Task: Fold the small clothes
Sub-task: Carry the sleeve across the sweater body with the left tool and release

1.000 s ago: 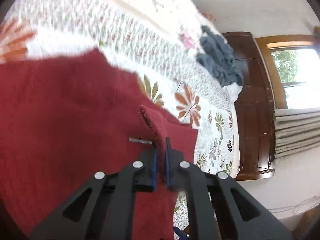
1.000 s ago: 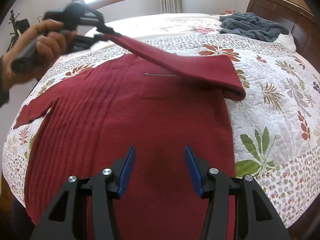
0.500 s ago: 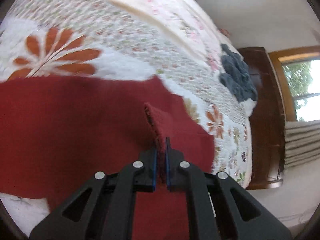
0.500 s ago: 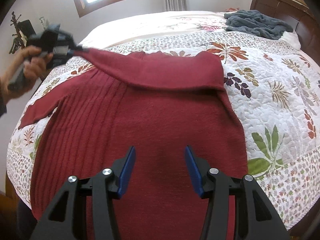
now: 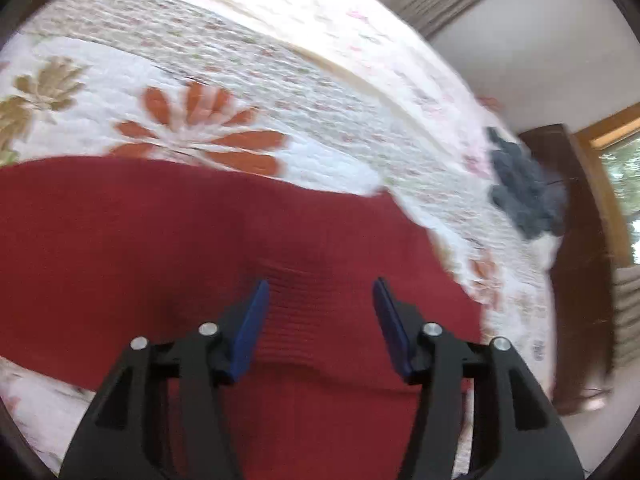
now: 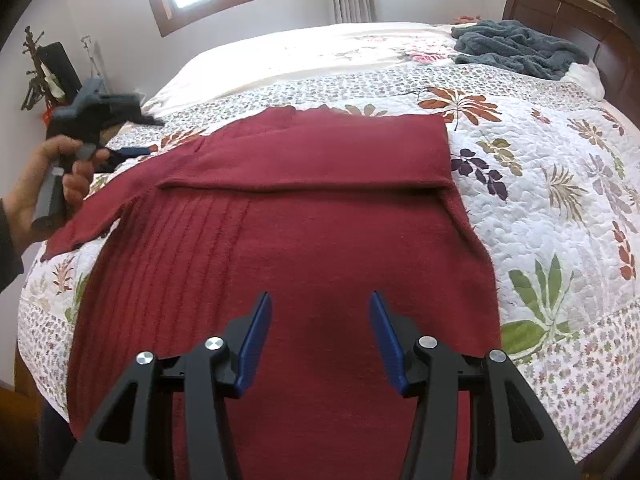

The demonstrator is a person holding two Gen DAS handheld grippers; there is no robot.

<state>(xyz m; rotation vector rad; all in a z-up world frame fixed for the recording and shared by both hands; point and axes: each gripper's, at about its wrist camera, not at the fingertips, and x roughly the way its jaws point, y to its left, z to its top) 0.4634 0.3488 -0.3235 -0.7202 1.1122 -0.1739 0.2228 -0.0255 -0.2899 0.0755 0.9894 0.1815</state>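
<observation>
- Now the left claw (image 5: 318,300) stands wide open with nothing between its blue pads; half a second ago it was pinched shut on the cuff of the red sweater (image 6: 304,240), so the sleeve has just been let go.
- That sleeve (image 6: 312,156) now lies flat across the chest of the garment as a broad band, its fold edge running side to side just below the neckline, where a second ago it was stretched through the air.
- Seen from the right wrist, the left claw is held in a hand (image 6: 44,184) off the left edge of the sweater, above the quilt (image 6: 560,208) and apart from the cloth.
- The right claw (image 6: 316,328) is just as wide open as in the earlier frames, hovering over the lower body of the sweater and gripping nothing.
- The sweater itself is spread on the bed, hem toward the right claw, with its other sleeve (image 6: 80,232) lying out to the left over the quilt.
- By my reading, one sleeve fold is done; the left-lying sleeve is the likely next thing to bring in, then the body gets folded up.
- A grey-blue blanket (image 6: 516,48) sits bunched near the headboard, well apart from the work.
</observation>
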